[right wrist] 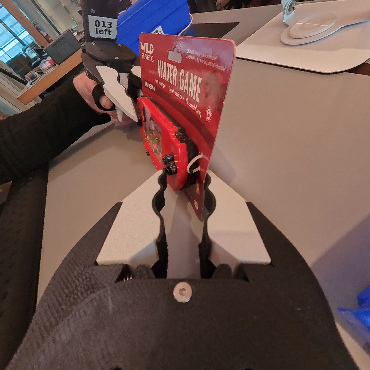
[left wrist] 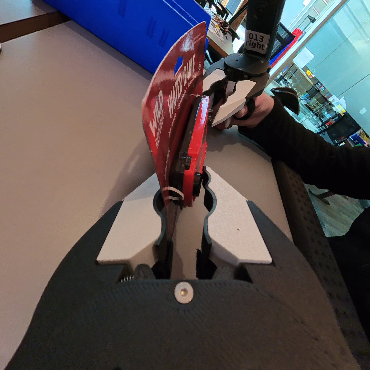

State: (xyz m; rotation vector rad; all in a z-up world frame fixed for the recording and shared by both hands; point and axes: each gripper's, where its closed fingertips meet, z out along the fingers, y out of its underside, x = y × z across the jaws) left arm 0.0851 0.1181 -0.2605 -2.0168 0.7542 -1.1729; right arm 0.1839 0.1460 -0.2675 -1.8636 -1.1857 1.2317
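Note:
A red hand-held water game toy (left wrist: 197, 140) is tied with a white zip tie to a red backing card (left wrist: 174, 90) and stands on edge over the grey table (left wrist: 60, 140). My left gripper (left wrist: 183, 186) is shut on the near end of the pack, card and toy between its fingers. My right gripper (left wrist: 211, 118) grips the far end. In the right wrist view the toy (right wrist: 166, 140) and card (right wrist: 186, 66) sit between the fingers of my right gripper (right wrist: 186, 178), and my left gripper (right wrist: 138, 112) holds the opposite end. I cannot tell if the pack touches the table.
A blue bin (left wrist: 130, 26) stands at the back of the table; it also shows in the right wrist view (right wrist: 152, 18). A white flat stand (right wrist: 310, 28) lies on a white surface at the back right. A black mesh chair (left wrist: 300, 210) and black sleeves (left wrist: 310, 150) are at the table's edge.

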